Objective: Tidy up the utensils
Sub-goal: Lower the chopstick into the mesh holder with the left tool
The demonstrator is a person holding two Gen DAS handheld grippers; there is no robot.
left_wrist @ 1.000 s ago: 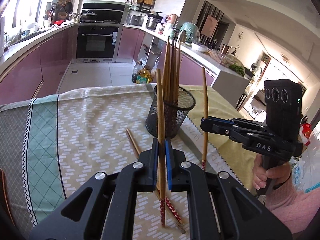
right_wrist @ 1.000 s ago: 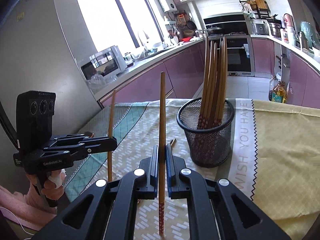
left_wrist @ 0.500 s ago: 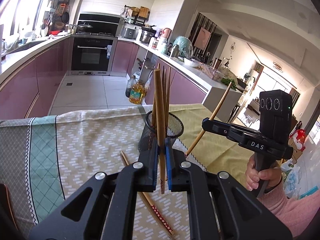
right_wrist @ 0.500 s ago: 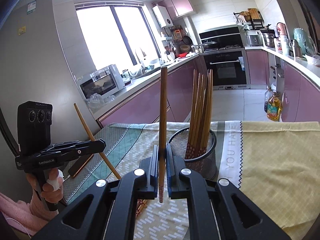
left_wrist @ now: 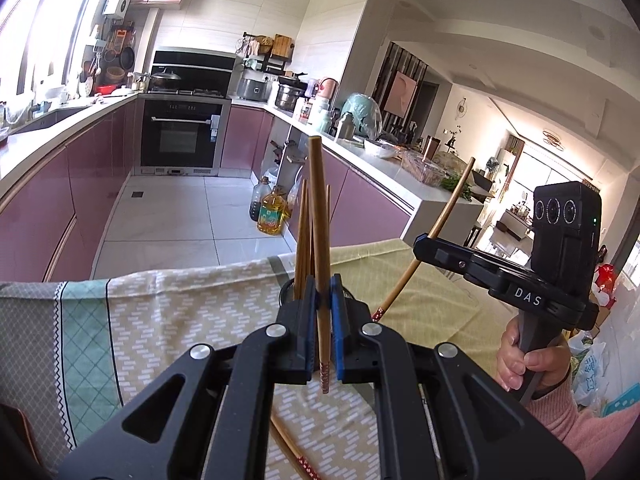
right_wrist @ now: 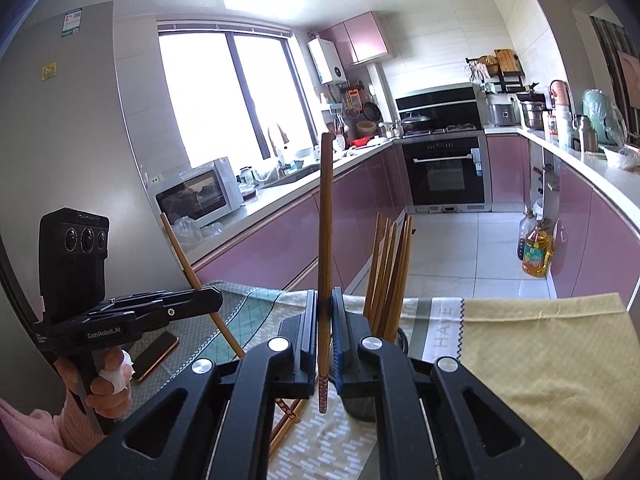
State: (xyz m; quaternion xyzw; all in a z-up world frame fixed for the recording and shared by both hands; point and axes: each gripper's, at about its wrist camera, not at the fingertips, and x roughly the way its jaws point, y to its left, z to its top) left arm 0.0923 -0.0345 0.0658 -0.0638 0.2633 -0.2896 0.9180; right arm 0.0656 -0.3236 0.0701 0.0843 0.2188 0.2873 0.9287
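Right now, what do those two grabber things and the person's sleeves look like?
Both grabbers are black plastic with silver screws and blue-lined fingers. The left gripper carries a black box with three round lenses and white "GenRobot.AI" lettering. The right gripper has the same box, marked "DAS", with a small green light. The sleeves are pink and fuzzy, and one finger is wrapped in white.

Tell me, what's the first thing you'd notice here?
Each gripper pinches one chopstick. The left gripper holds its chopstick upright in front of the camera, and the right gripper does the same with its chopstick. Just behind them, more chopsticks stand in a black mesh cup on the tablecloth.
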